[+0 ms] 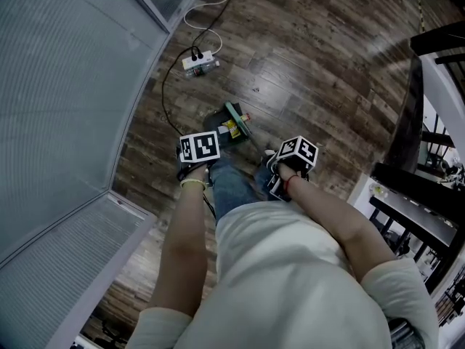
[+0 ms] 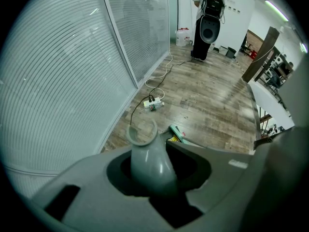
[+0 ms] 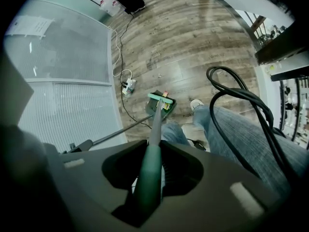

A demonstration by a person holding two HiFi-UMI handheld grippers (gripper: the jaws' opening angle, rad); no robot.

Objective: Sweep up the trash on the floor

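- The left gripper (image 2: 152,175) has its fingers clamped on the grey handle of the dustpan (image 1: 224,131). The right gripper (image 3: 149,178) has its fingers closed round the green shaft of the broom (image 3: 155,120).
- The pan sits on the wooden floor (image 1: 312,64) just ahead of the person's feet, and the teal broom head (image 1: 236,118) lies across its mouth. The trash (image 1: 230,128) — something yellow and a reddish scrap — seems to rest inside the pan already.
- To do this step well, I judge the pan's lip should be pressed flat against the boards, with the left grip firm so the pan cannot skid. The broom should make short, low strokes towards the pan, with no flicking, since light scraps would hop back out.
- The power strip (image 1: 200,62) and its cord lie near the pan, so strokes are best aimed away from them.
- The broom head covers the pan's front lip, so I cannot tell whether it touches the floor.
- A pale speck (image 1: 254,89) beyond the pan is too small to name — crumb or mark.
- The floor under the person's legs is hidden, and in the head view the marker cubes cover both sets of fingers.
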